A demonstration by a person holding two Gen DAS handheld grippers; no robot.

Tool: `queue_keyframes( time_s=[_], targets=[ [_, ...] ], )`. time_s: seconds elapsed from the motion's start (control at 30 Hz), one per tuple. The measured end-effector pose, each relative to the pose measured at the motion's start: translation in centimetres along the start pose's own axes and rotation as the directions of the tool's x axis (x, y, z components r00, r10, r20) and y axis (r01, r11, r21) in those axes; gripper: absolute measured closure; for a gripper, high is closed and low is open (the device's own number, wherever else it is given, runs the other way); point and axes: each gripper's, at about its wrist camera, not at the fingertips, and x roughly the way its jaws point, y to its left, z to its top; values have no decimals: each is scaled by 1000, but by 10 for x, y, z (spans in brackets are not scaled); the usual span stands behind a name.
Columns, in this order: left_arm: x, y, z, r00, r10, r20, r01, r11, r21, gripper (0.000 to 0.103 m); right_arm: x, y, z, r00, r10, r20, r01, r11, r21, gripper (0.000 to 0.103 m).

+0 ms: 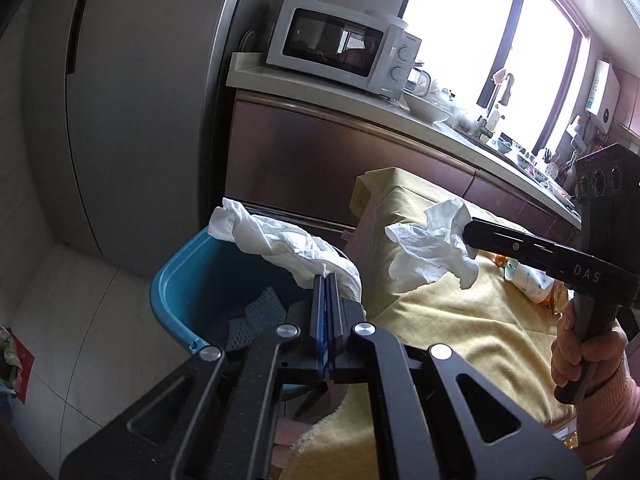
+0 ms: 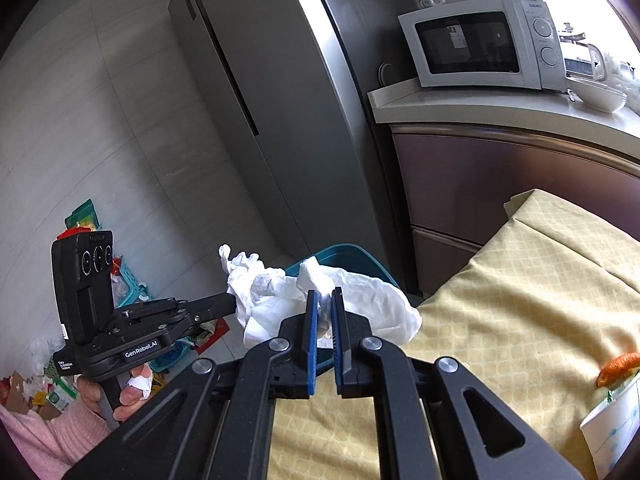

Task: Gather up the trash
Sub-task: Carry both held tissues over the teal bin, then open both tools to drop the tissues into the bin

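Item 1: left gripper (image 1: 329, 280), fingers pressed together w/ a hem of crumpled white tissue (image 1: 296, 246) pinched at the tips; tissue is hanging directly over the blue bin (image 1: 176, 280), draping across its far rim. Item 2: right gripper (image 2: 325, 300), fingers nearly together, clamping a second white tissue wad (image 2: 360, 300); in the left wrist view that wad (image 1: 432, 248) is hovering above the yellow-cloth tabletop (image 1: 460, 320), just beside the bin's table-side edge, not yet over the opening. Bin sits on the floor btwn fridge and tabletop, lower than both loads; mesh-like scrap already lying inside. Key relation: bin opening lies below and fwd of the left fingers, but off to the left of the right ones, so left hand is nearer the drop. Judgement: left load looks ready for release; right one probably needs carrying sideways past the tabletop edge first. Other bits (paper cup, orange scrap) are lying on the cloth near the right hand, untouched.
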Motion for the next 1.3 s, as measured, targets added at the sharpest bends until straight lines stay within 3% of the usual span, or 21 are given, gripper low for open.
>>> queue_keyframes(
  time_s=[0.47, 0.83, 1.3],
  targets=[
    [34, 21, -11, 994, 90, -67, -90, 996, 0, 102, 65, 10, 9, 992, 15, -123, -19, 999, -37, 97],
    [54, 32, -20, 986, 127, -112, -128, 992, 0, 102, 106, 9, 6, 980, -17, -198, 10, 999, -37, 97],
    [80, 43, -26, 977, 141, -161, -146, 989, -22, 101, 123, 7, 4, 969, -43, -241, 39, 999, -22, 93]
  ],
)
